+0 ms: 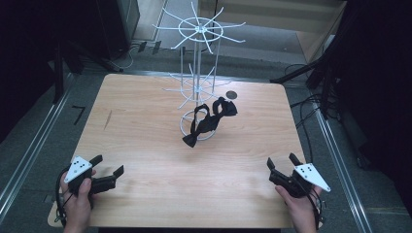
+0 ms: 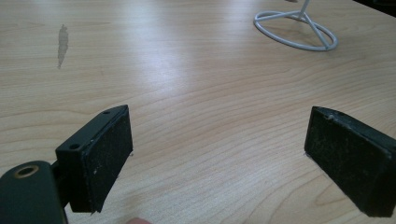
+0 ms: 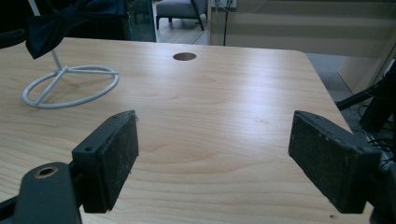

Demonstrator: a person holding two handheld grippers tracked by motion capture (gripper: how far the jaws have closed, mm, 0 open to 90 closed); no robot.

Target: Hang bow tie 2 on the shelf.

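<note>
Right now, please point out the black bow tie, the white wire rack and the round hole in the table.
black bow tie (image 1: 210, 121), high view, middle of the fabric
white wire rack (image 1: 196, 63), high view, upright pole
round hole (image 3: 184, 56), right gripper view, its centre

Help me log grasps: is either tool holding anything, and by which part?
Nothing is held. The left tool and right tool both stand open over bare table, apart from the bow ties.

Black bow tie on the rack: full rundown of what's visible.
The black bow tie looks like soft dark fabric, with a knotted bow and a looped strap. It hangs from a lower arm of the white wire rack, draping down over the rack's ring base, its lowest bow end close to the wooden table. Neither tongs touch it.
</note>
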